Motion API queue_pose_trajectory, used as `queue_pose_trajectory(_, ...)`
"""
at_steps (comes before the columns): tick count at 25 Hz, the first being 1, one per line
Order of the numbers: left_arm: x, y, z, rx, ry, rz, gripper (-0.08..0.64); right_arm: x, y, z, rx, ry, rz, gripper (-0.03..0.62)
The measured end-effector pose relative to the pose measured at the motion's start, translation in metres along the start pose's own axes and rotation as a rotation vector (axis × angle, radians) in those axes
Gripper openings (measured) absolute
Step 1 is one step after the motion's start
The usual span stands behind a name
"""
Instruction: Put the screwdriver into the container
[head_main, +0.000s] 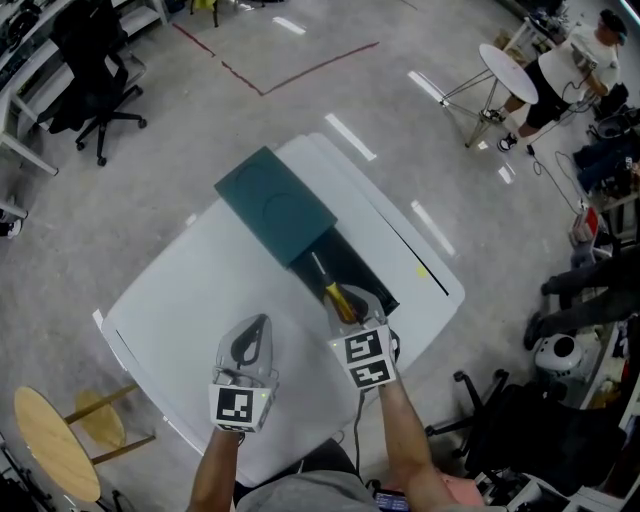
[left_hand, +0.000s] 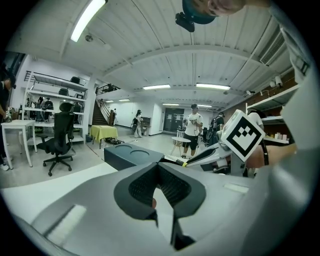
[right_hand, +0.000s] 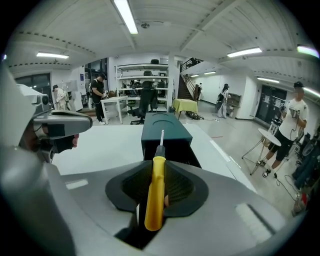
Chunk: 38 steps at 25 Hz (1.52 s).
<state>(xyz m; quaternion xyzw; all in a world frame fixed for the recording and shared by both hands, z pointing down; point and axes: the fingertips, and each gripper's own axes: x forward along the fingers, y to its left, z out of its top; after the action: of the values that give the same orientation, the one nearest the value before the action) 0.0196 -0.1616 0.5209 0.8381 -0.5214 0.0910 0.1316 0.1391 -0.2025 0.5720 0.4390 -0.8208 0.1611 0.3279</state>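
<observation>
A dark teal container (head_main: 275, 205) lies on the white table (head_main: 170, 290), its lid slid back so that the black inside (head_main: 362, 272) shows. My right gripper (head_main: 352, 305) is shut on the yellow handle of the screwdriver (head_main: 335, 293), and the metal shaft points out over the open part of the box. The right gripper view shows the screwdriver (right_hand: 156, 185) upright between the pads of the right gripper (right_hand: 156, 192), with the container (right_hand: 164, 131) just beyond its tip. To the left, my left gripper (head_main: 255, 330) rests over the table, its jaws together and empty, as the left gripper view (left_hand: 159, 192) confirms.
The table's right edge (head_main: 450, 290) lies close behind the container. A black office chair (head_main: 95, 80) stands at the far left, a round wooden stool (head_main: 55, 440) at the near left. A small round table (head_main: 508, 70) and a person (head_main: 575, 60) are at the far right.
</observation>
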Motion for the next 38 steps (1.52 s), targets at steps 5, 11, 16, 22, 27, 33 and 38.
queue_pose_trajectory(5, 0.011, 0.007, -0.016, -0.017, 0.034, 0.002, 0.012, 0.022, -0.004, -0.015, -0.003, 0.06, 0.013, 0.08)
queue_pose_trajectory(11, 0.021, 0.007, -0.024, -0.021, 0.045, -0.003, 0.012, 0.041, -0.007, -0.03, 0.005, 0.125, 0.038, 0.08)
queue_pose_trajectory(16, 0.026, 0.008, -0.03, -0.028, 0.062, -0.008, 0.012, 0.052, -0.008, -0.04, 0.016, 0.167, 0.047, 0.08)
queue_pose_trajectory(22, 0.031, 0.003, -0.034, -0.032, 0.066, -0.022, 0.012, 0.056, -0.012, -0.048, 0.025, 0.204, 0.053, 0.081)
queue_pose_trajectory(27, 0.032, 0.004, -0.036, -0.034, 0.071, -0.022, 0.012, 0.059, -0.012, -0.053, 0.043, 0.237, 0.061, 0.083)
queue_pose_trajectory(33, 0.032, 0.002, -0.037, -0.036, 0.075, -0.023, 0.012, 0.058, -0.015, -0.057, 0.06, 0.254, 0.065, 0.083)
queue_pose_trajectory(38, 0.031, 0.003, -0.035, -0.036, 0.073, -0.024, 0.012, 0.059, -0.015, -0.056, 0.064, 0.251, 0.054, 0.085)
